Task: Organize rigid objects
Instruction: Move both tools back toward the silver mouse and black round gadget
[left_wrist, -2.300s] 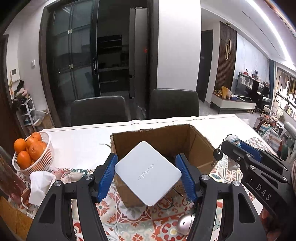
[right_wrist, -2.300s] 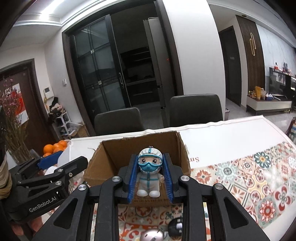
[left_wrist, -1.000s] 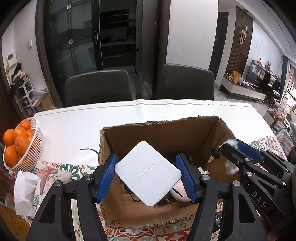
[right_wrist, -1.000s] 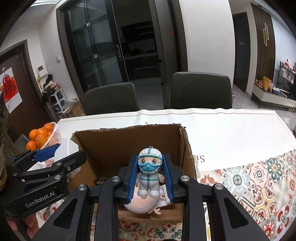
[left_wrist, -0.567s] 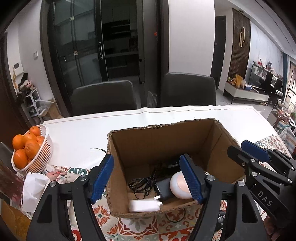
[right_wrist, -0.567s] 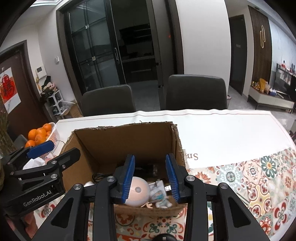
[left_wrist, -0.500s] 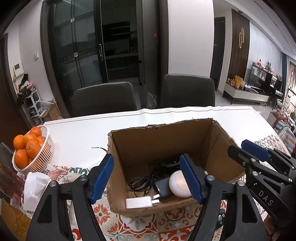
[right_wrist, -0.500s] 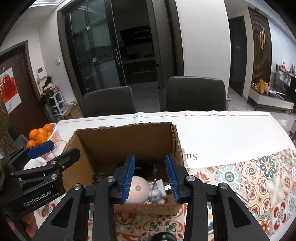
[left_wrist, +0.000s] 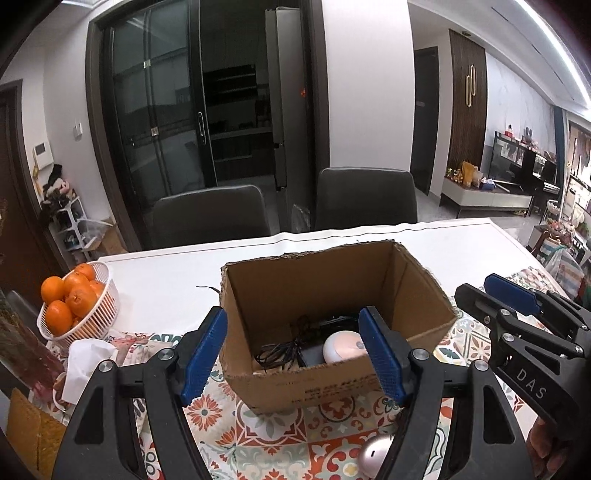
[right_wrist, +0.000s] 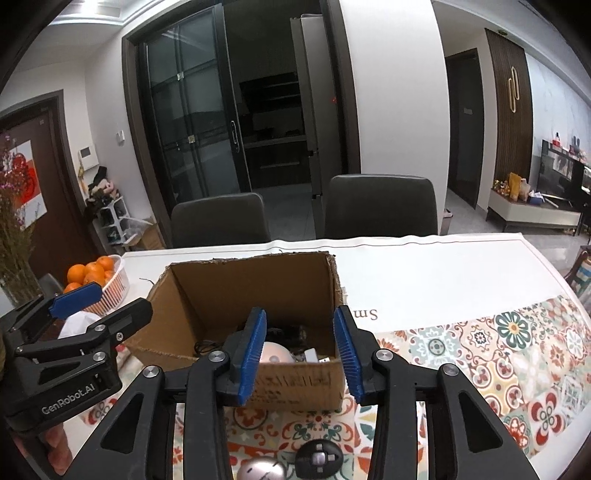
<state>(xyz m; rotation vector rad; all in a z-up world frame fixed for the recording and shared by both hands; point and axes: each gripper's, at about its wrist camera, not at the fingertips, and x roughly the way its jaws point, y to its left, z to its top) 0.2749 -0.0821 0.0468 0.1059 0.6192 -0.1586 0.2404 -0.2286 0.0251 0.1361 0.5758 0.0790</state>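
Grippers come first: the left gripper (left_wrist: 293, 354) has its blue pads spread wide with nothing between them, and the right gripper (right_wrist: 301, 356) is also spread and empty. Both hang just in front of the cardboard box (left_wrist: 332, 384), on its near side, with their fingers directed toward the open top.

Loose things that are not yet packed lie below and nearer than the grippers, on the patterned cloth at the bottom edge of the views. A silver rounded object (right_wrist: 260, 470) and a dark round object (right_wrist: 319, 458) lie side by side under the right gripper — so I judge the right hand is the nearer one for either. The left wrist view shows only part of the silver one (left_wrist: 375, 454), beside its right finger. Both things look round, so I see no long axis to align with; the gripper must tilt down and draw back from the box.

Inside the box lie a pale pink dome (left_wrist: 343, 347), a black cable (left_wrist: 280, 350) and some small white parts, partly hidden by the near wall.

Around — a basket of oranges (left_wrist: 70, 302) and a white tissue (left_wrist: 90, 358) lie on the left of the counter (left_wrist: 162, 284), well apart from the loose things. The near wall of the box stands close to them, and the two grippers are close to each other.
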